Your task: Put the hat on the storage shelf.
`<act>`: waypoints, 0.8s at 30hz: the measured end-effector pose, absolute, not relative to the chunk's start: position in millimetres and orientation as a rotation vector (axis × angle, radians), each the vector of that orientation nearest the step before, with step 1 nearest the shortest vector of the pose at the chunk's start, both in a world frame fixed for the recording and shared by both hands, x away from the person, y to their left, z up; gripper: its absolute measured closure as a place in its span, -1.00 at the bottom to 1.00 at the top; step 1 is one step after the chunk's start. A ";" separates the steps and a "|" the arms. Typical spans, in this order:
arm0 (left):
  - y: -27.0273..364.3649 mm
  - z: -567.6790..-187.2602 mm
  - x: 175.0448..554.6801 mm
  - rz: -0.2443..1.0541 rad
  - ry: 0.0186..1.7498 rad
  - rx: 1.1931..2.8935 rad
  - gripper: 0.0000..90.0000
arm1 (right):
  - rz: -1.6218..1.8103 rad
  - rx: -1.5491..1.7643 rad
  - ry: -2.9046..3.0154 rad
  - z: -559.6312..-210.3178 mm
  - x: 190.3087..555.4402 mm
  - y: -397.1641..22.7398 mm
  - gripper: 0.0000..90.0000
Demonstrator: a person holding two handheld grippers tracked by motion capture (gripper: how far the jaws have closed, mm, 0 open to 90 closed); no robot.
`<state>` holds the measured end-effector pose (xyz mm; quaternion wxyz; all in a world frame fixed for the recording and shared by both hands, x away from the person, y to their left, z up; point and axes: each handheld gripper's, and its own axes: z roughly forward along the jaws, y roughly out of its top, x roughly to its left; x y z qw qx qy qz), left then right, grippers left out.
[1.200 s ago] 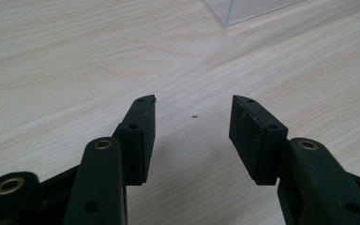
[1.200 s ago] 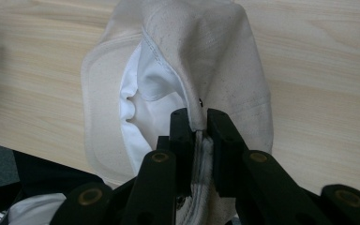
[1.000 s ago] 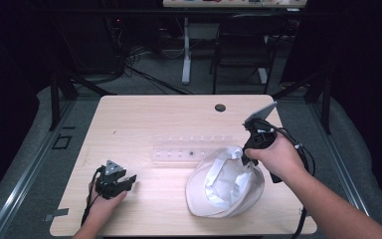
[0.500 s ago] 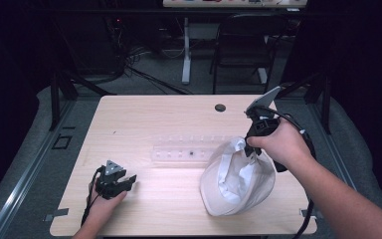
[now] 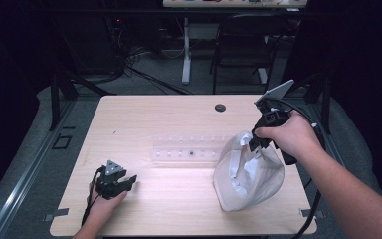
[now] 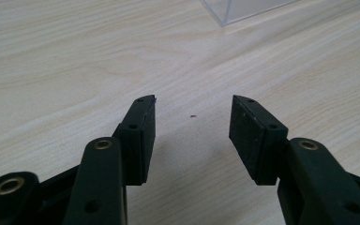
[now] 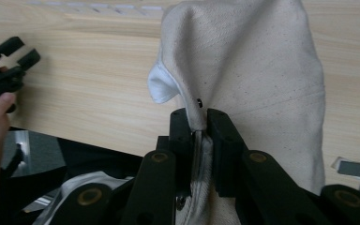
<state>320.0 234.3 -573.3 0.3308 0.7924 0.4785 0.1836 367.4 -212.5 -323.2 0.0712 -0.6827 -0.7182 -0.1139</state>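
A cream cloth cap (image 5: 248,174) hangs over the right side of the table, its lower part resting on the wood. My right gripper (image 5: 252,142) is shut on the cap's edge and holds it up; in the right gripper view the jaws pinch the cap (image 7: 248,70) at its rim, right gripper (image 7: 199,123). My left gripper (image 5: 129,180) rests on the table near the front left, held in a hand. Its jaws stand open over bare wood, left gripper (image 6: 192,133), nothing between them.
A clear plastic tray (image 5: 191,148) lies across the middle of the table; its corner (image 6: 243,9) shows ahead of the left gripper. A dark round grommet (image 5: 220,107) sits near the far edge. Chairs and cables stand beyond the table.
My right gripper has risen with the cap, which went from lying flat to hanging upright with its crown on the table. The left gripper has stayed put.
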 end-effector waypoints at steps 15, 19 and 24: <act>234.4 -574.2 320.4 0.481 1.255 2.066 0.14 | -0.603 -1.987 -1.941 -310.7 370.7 -227.9 0.81; 234.3 -574.5 320.5 0.480 1.255 2.066 0.14 | -0.646 -1.950 -1.911 -307.2 372.3 -227.8 0.81; 234.5 -574.1 320.2 0.480 1.255 2.065 0.14 | -0.692 -1.935 -1.875 -302.3 374.2 -226.5 0.81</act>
